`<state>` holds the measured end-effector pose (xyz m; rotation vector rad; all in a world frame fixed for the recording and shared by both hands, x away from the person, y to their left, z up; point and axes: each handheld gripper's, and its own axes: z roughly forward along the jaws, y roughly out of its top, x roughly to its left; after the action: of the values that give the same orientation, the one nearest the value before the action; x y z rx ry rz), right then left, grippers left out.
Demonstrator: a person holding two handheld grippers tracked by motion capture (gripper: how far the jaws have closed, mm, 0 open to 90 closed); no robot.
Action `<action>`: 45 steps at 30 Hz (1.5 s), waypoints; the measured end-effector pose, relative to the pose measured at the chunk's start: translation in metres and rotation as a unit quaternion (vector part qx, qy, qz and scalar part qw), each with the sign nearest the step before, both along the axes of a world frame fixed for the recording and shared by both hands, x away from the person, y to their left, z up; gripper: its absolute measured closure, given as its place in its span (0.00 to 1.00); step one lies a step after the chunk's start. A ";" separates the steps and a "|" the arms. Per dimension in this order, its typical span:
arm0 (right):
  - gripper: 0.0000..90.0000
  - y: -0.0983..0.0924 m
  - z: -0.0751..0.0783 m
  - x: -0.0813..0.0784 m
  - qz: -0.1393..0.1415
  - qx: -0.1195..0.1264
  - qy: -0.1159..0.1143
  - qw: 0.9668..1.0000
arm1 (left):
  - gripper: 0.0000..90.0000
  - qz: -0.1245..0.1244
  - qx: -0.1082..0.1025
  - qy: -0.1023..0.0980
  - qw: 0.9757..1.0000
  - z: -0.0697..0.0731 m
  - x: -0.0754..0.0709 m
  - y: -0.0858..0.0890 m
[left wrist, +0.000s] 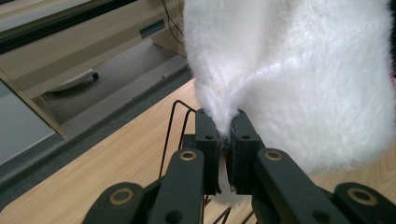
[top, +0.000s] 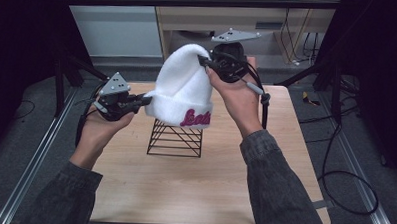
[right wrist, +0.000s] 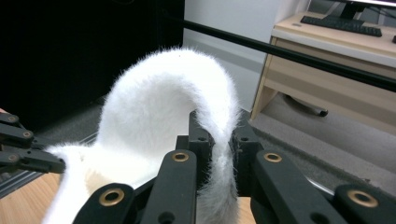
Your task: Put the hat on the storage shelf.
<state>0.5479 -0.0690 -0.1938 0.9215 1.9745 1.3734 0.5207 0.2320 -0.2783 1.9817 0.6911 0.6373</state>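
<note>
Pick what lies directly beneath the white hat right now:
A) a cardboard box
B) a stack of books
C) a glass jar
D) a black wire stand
D: the hat, pinched by the left gripper and right gripper, hangs over a black wire stand on the table.

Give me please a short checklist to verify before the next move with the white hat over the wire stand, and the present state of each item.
1. Left gripper holds the white hat: ok, its jaws pinch a fold at the cuff.
2. Right gripper holds the hat: ok, its jaws are closed on the fluffy fabric near the top.
3. Hat is above the wire stand: ok in the high view, its cuff hangs over the stand's top.
4. Hat opening is spread wide enough for the stand: cannot tell, the opening is hidden.
5. Hat is free of the wires: cannot tell.
6. Stand is upright on the table: ok.
</note>
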 end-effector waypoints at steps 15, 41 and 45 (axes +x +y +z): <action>0.92 0.019 -0.022 0.022 0.002 -0.015 0.025 1.000 | 0.94 0.020 0.004 0.020 1.000 -0.018 0.013 0.012; 0.92 0.026 -0.031 0.034 0.005 -0.021 0.033 0.999 | 0.94 0.044 0.012 0.028 0.999 -0.035 0.029 0.020; 0.92 0.027 -0.031 0.035 0.005 -0.020 0.034 0.999 | 0.94 0.047 0.014 0.026 0.998 -0.036 0.031 0.020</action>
<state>0.5831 -0.0418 -0.2247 0.9512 2.0529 1.3187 0.5518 0.2516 -0.3145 2.0078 0.8143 0.6558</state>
